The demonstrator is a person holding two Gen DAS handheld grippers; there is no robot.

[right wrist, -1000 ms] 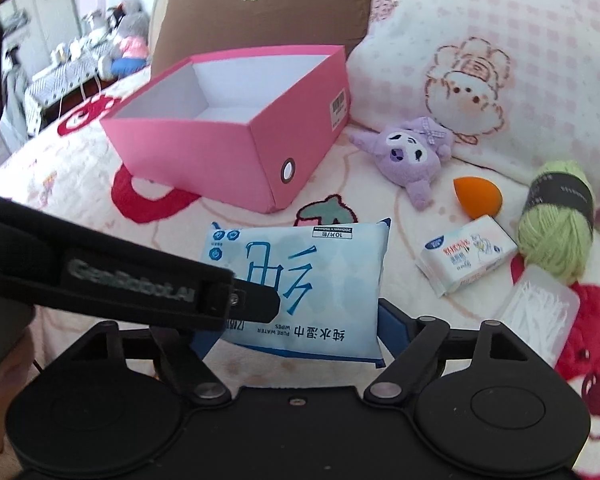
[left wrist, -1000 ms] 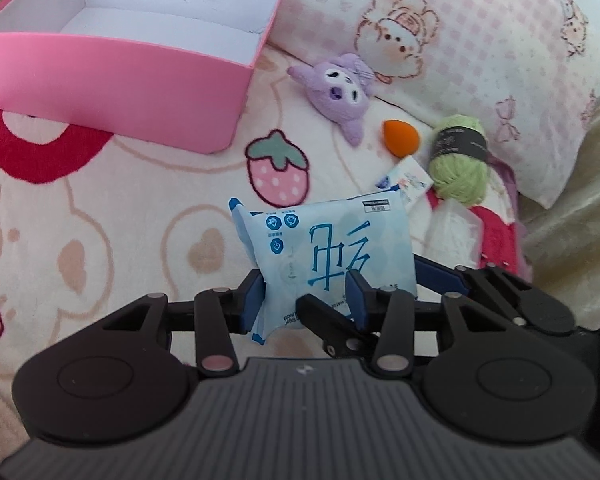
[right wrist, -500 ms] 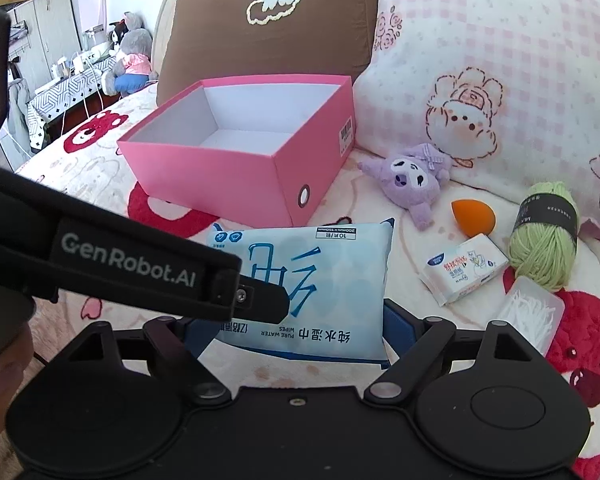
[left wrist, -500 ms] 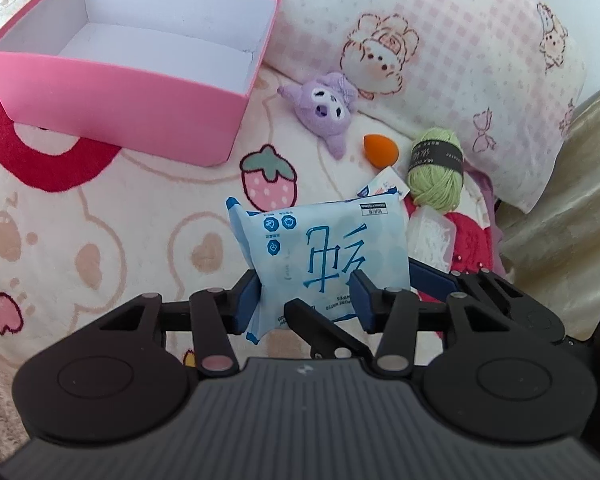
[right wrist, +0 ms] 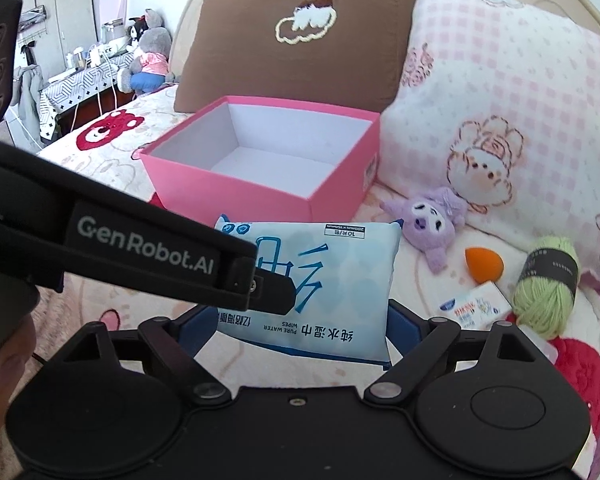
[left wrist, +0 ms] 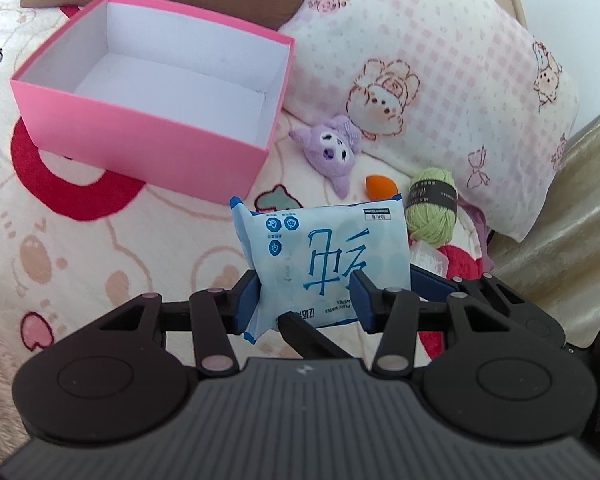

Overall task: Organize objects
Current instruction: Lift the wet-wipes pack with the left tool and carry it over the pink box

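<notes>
Before you: bed [left wrist: 60,248] in cartoon-print blanket, bearing pink box [left wrist: 140,144], purple plush [left wrist: 332,156], orange sponge [left wrist: 380,186], green yarn [left wrist: 432,216] and two pillows at its head edge.

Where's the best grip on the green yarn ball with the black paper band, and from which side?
Probably from above, jaws across the black paper band of the green yarn ball. The banded middle looks firmest, while the loose ends would squash. The pink checked pillow behind and the small white tissue pack beside it crowd side approaches.
</notes>
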